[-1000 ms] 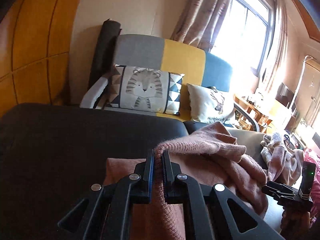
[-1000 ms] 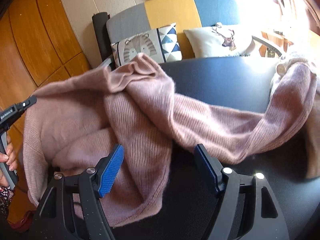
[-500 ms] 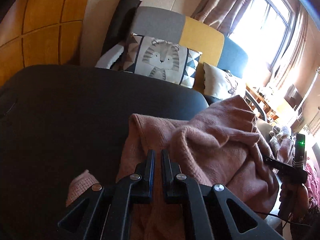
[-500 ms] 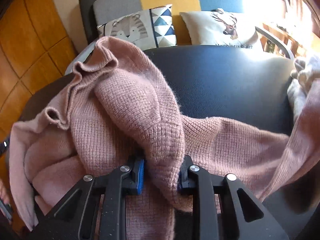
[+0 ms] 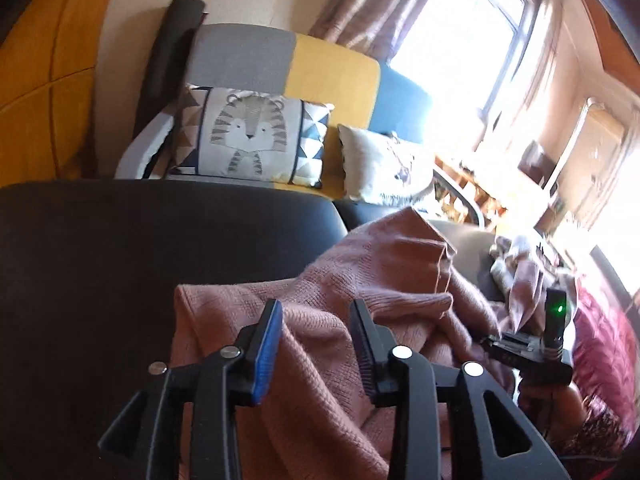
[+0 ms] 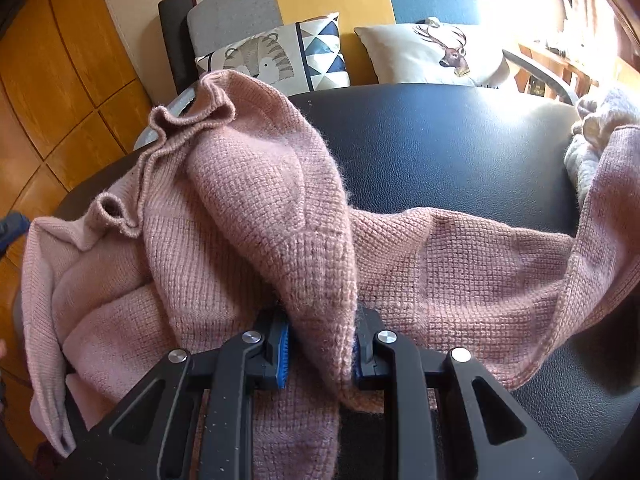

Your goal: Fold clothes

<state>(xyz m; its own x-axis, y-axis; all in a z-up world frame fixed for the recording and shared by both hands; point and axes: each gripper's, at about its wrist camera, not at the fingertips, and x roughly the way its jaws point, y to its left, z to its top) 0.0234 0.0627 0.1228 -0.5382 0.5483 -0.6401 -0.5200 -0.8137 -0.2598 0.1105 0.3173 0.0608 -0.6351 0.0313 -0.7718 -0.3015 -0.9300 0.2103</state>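
Pink knitted sweater (image 6: 248, 208) lies rumpled, pinched by right tongs (image 6: 320, 354); left tongs (image 5: 316, 346) opening.

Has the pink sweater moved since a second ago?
Yes. In the right wrist view the pink sweater now covers the lower edge of the tiger cushion, having bunched toward the sofa.

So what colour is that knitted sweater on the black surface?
Dusty pink. The sweater shows best in the right wrist view, where its knit fills most of the picture.
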